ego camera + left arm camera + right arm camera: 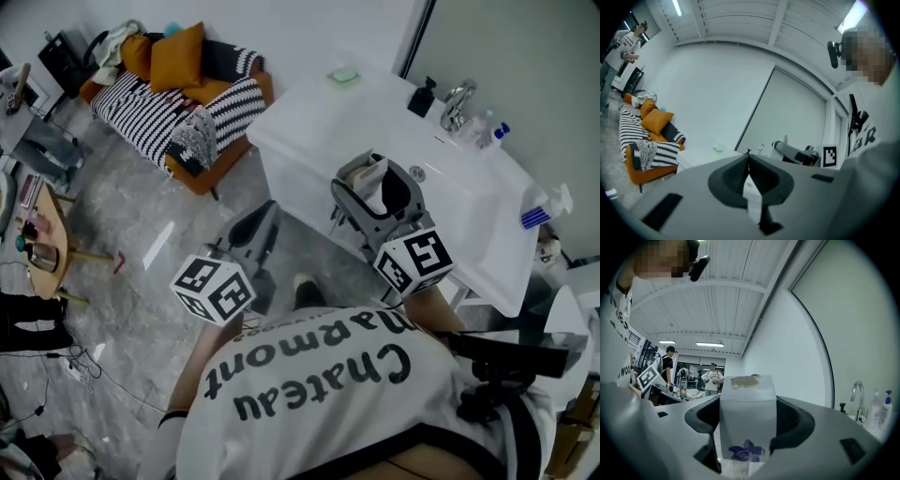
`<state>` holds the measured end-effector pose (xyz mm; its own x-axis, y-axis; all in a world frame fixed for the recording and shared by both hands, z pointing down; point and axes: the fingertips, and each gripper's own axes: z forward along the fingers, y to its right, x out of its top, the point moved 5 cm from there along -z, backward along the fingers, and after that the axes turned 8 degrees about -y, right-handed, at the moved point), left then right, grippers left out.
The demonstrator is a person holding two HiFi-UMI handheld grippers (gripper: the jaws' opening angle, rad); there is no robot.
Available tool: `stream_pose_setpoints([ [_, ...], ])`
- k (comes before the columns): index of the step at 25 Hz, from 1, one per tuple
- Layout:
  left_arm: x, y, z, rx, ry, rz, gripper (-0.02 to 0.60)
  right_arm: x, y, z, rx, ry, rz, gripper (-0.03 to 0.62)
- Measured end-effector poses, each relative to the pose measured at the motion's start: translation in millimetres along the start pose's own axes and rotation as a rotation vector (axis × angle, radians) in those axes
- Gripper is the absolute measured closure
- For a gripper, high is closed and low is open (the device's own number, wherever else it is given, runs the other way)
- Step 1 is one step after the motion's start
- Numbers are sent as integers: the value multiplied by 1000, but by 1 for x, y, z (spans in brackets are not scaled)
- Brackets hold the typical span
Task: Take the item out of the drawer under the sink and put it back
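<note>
Two hand-held grippers, two marker cubes, one box.

Right gripper (pixel 748 425): clamped on the single white box (pixel 747 404), one jaw against each side, box upright between them. On the box's near face, one purple flower print; on its top, one tan ragged patch; no lettering legible there. From the head camera, held up in front of the front edge of the white sink counter (pixel 309 117). Drawer not made out.

Left gripper (pixel 748 158): closed tight, tips together, nothing between. From the head camera, off the counter's near corner, over the grey floor, well apart from the box.

One marker cube per gripper, left cube (pixel 214 287) and right cube (pixel 414 260), each with black-and-white square markers on the faces.

Only readable writing: "Chateau Marmont" in black on the person's white shirt (pixel 319 375), upside down to the head camera.

On the counter: one chrome faucet (pixel 457 103) and one black dispenser (pixel 422 97) along the back edge, one bottle with a blue cap (pixel 494 134) just beside the faucet, one pale green pad (pixel 344 75) at the far corner.

Farther off: one orange sofa (pixel 199 178) under a black-and-white striped cover, with two orange cushions (pixel 178 56) at its far end. At least two people (pixel 712 378) standing far back in the right gripper view.
</note>
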<state>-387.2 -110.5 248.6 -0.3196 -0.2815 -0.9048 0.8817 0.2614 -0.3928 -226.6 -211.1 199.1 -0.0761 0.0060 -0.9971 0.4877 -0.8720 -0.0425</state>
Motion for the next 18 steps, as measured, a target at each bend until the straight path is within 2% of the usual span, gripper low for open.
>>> stream_pose_setpoints([
  [12,5,-24,25,-9,-2,-26,572,-5,27,36,0,-20,-8,263],
  [15,-1,-20,22,-20,7,-55,572,-11,31,27,-34,-30,-1,263],
  [18,-14,-11,19,-30,-5,-90,572,-22,43,2,-99,-41,57,263],
])
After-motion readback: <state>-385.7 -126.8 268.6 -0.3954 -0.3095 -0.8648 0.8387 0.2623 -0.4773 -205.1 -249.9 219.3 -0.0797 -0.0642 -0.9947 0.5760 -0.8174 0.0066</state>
